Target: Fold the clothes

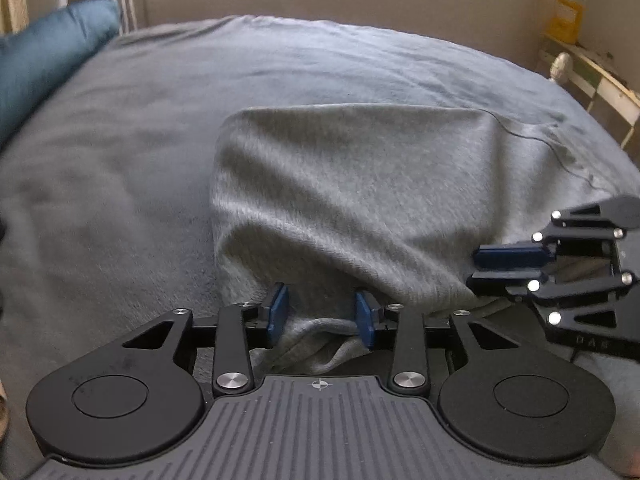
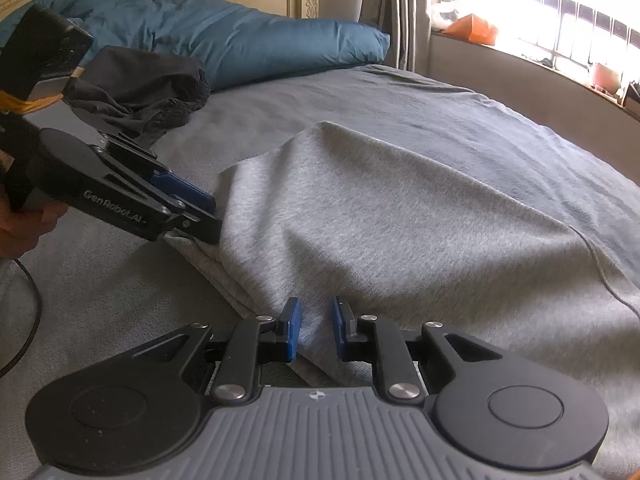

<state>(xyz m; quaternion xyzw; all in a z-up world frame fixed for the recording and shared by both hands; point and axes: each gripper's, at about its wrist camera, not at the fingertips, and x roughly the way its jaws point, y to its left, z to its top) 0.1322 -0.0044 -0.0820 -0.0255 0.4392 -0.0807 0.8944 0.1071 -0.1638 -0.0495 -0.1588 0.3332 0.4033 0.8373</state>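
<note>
Two grippers work the near edge of a grey garment (image 2: 400,216) spread on the bed (image 1: 120,168). Left gripper (image 1: 322,314) has its blue pads apart, a bunched hem lying between them. Right gripper (image 2: 316,330) also stands parted astride the folded edge. Beyond lie a blue pillow (image 2: 248,40) and a dark crumpled cloth (image 2: 140,84). Knit fabric, soft and ridged.

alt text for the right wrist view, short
A grey garment lies on a grey bedspread, its near edge between the right gripper's parted blue fingers. At left, the left gripper is at another edge, with dark clothes and a blue pillow behind.
</note>
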